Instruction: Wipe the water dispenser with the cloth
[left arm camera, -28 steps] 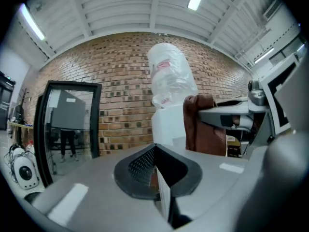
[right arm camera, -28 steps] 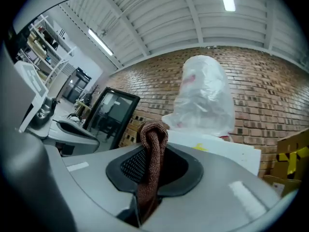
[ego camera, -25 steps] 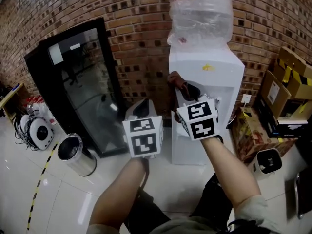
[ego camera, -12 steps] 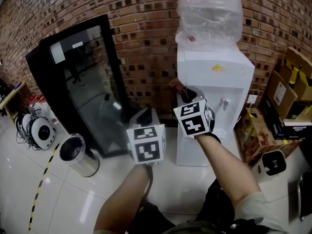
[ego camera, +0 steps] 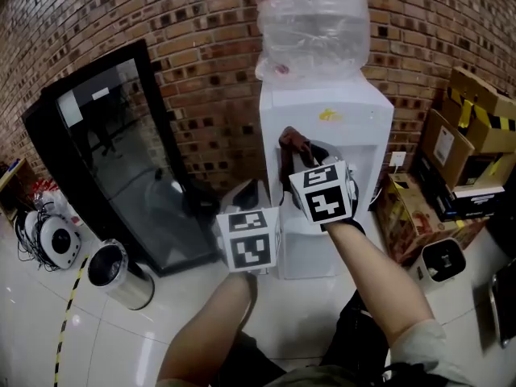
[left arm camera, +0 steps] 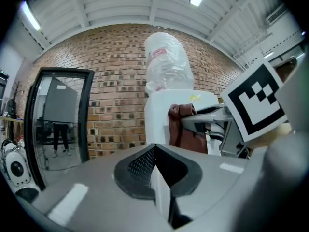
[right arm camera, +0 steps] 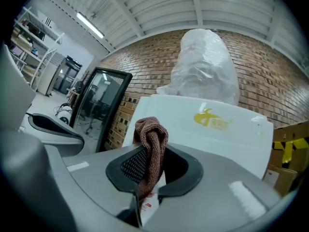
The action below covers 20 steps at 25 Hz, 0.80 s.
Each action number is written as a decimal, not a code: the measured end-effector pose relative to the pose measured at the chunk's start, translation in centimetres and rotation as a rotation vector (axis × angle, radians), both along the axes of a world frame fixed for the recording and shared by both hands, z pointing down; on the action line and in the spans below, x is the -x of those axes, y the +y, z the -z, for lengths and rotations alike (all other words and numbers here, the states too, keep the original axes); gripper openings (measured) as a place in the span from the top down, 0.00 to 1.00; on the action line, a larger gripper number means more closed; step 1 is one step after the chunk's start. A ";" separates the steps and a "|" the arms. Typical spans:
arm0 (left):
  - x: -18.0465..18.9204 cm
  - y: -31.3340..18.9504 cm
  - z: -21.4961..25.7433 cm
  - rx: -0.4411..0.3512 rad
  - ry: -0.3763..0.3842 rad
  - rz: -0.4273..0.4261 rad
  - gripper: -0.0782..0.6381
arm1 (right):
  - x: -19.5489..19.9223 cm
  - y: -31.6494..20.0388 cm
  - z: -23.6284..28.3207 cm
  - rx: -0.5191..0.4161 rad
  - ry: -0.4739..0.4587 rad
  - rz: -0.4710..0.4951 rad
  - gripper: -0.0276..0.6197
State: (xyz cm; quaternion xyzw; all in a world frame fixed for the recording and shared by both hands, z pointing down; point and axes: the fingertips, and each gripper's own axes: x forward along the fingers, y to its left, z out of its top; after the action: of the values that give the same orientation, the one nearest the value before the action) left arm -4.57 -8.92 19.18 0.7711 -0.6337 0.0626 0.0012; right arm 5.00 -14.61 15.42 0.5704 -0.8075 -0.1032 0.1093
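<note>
right gripper view: the brown cloth is seen pinched between the closed jaws of the right gripper, with the white water dispenser just behind at twelve o'clock. the left gripper is seen closed on nothing, at eight o'clock of the right one in the head view.

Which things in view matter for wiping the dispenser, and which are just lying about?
For the job:
- water dispenser
- brown cloth, pinched in the right gripper

Lying about:
- black glass-door cabinet
- steel bin
- cardboard boxes
- left gripper, shut on nothing
</note>
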 end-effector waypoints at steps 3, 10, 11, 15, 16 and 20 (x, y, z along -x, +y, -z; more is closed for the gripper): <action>-2.9 0.0 0.5 -0.008 -0.011 -0.052 0.89 | -2.4 0.1 0.4 -0.003 0.005 -0.035 0.85; -10.1 0.2 1.5 -0.031 -0.036 -0.175 0.89 | -8.6 0.8 1.2 -0.019 -0.011 -0.118 0.85; -11.0 0.2 1.5 -0.031 -0.039 -0.190 0.89 | -9.5 0.8 1.3 -0.021 -0.015 -0.132 0.85; -14.4 0.3 1.4 -0.022 -0.045 -0.245 0.89 | -13.4 0.9 1.3 -0.017 -0.025 -0.182 0.85; -15.3 0.3 1.2 -0.020 -0.045 -0.257 0.89 | -14.4 0.9 1.1 -0.013 -0.030 -0.189 0.85; -18.4 0.5 0.7 -0.018 -0.040 -0.298 0.89 | -17.9 1.2 0.4 -0.008 -0.039 -0.218 0.85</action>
State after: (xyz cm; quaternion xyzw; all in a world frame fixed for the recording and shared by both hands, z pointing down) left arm 13.85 -8.39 18.52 0.8552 -0.5126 0.0717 -0.0277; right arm 22.92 -13.39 15.06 0.6573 -0.7421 -0.0827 0.1018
